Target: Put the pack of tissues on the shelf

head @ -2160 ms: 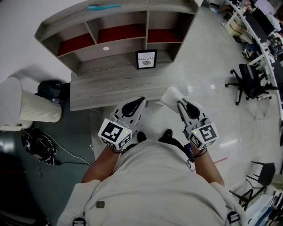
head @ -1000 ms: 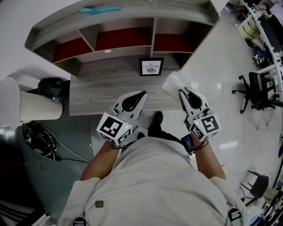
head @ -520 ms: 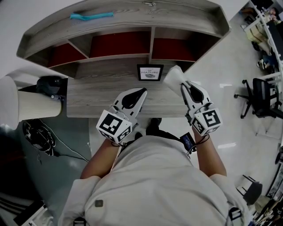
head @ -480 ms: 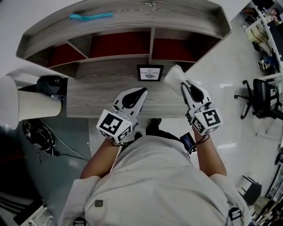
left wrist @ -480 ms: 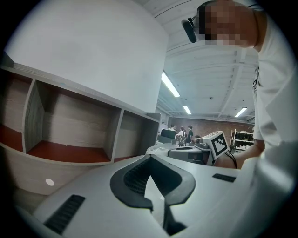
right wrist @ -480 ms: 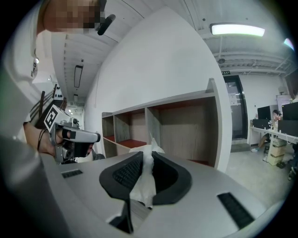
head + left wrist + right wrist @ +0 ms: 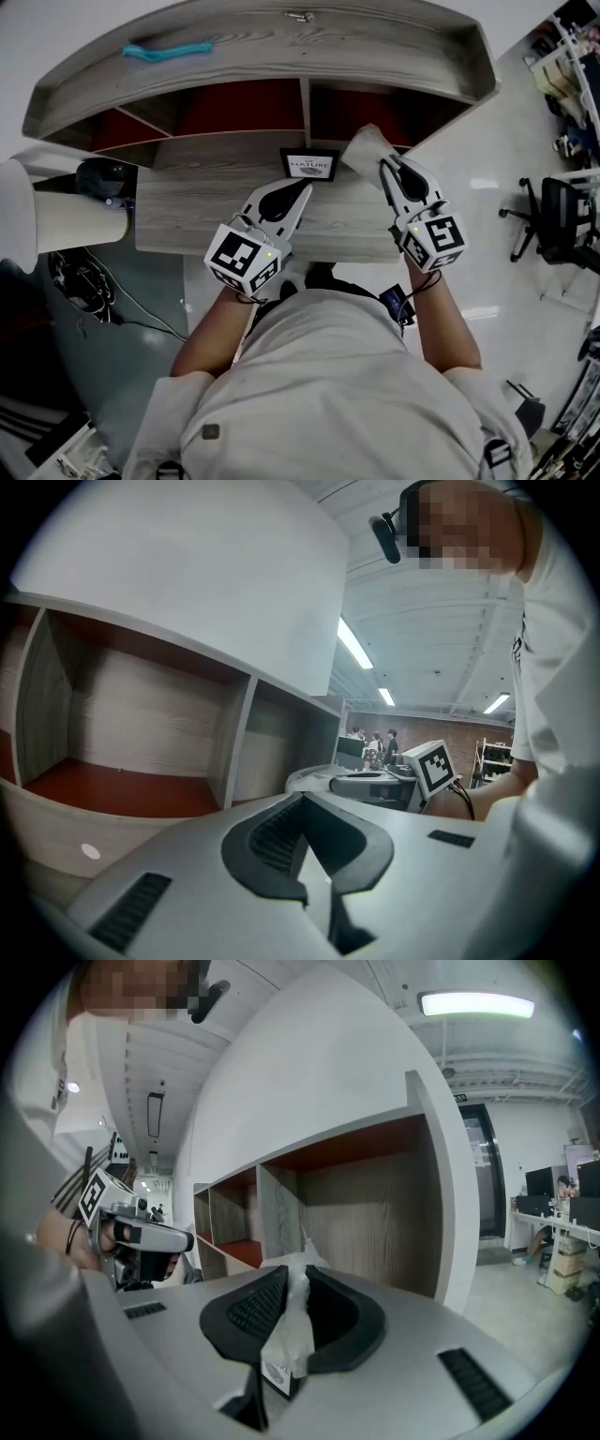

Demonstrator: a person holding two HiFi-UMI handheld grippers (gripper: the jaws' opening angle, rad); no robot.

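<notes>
Our right claw (image 7: 386, 167) pinches the pack of tissues (image 7: 364, 146) tight between its two jaws. The pack sticks out past the tip of the claw. It is over the desk (image 7: 187, 214), just in front of the right hole of the shelf (image 7: 281, 42). Our left claw (image 7: 298, 193) is closed and holds nothing.

The left gripper (image 7: 302, 190) and right gripper (image 7: 382, 165) point forward, side by side. The left's jaws are closed and empty. The right's jaws pinch the pack of tissues (image 7: 364, 148).
</notes>
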